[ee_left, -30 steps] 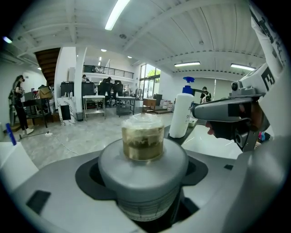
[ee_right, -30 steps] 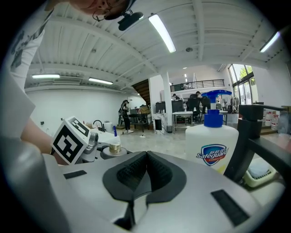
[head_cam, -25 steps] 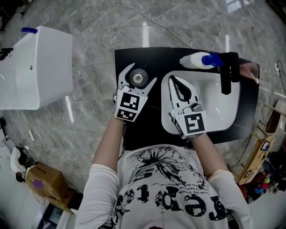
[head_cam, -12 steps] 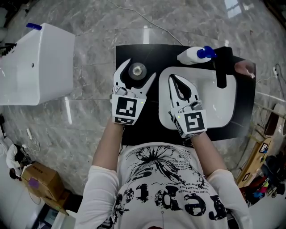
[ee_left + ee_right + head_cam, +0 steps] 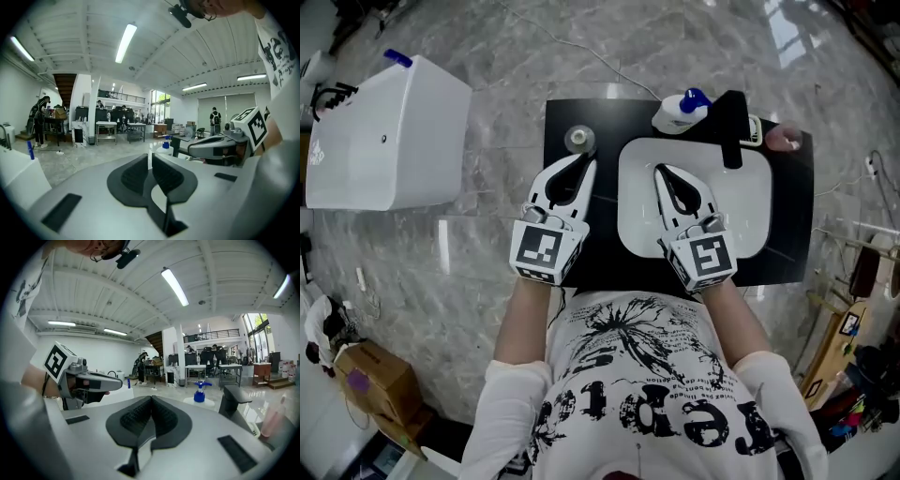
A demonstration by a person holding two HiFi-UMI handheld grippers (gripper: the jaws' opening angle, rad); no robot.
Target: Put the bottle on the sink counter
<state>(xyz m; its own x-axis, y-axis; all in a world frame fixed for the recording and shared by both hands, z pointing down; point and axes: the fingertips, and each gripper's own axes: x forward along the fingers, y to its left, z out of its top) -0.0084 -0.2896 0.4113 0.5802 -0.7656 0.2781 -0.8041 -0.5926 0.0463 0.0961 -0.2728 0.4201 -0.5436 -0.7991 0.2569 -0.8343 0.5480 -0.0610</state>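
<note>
The bottle (image 5: 578, 139), small with a grey cap, stands upright on the black sink counter (image 5: 605, 258), left of the white basin (image 5: 750, 206). My left gripper (image 5: 585, 165) sits just short of it, apart from it. Its jaws are closing and nearly touch, with nothing between them (image 5: 150, 158). My right gripper (image 5: 662, 173) hovers over the basin, shut and empty (image 5: 151, 399).
A white spray bottle with a blue head (image 5: 680, 111) stands at the counter's back edge beside the black faucet (image 5: 733, 127). A pink item (image 5: 783, 139) sits at the back right. A white box (image 5: 389, 131) stands on the marble floor to the left.
The left gripper, open around the bottle before, has drawn back toward me and closed, leaving the bottle standing on the counter. The right gripper has barely moved.
</note>
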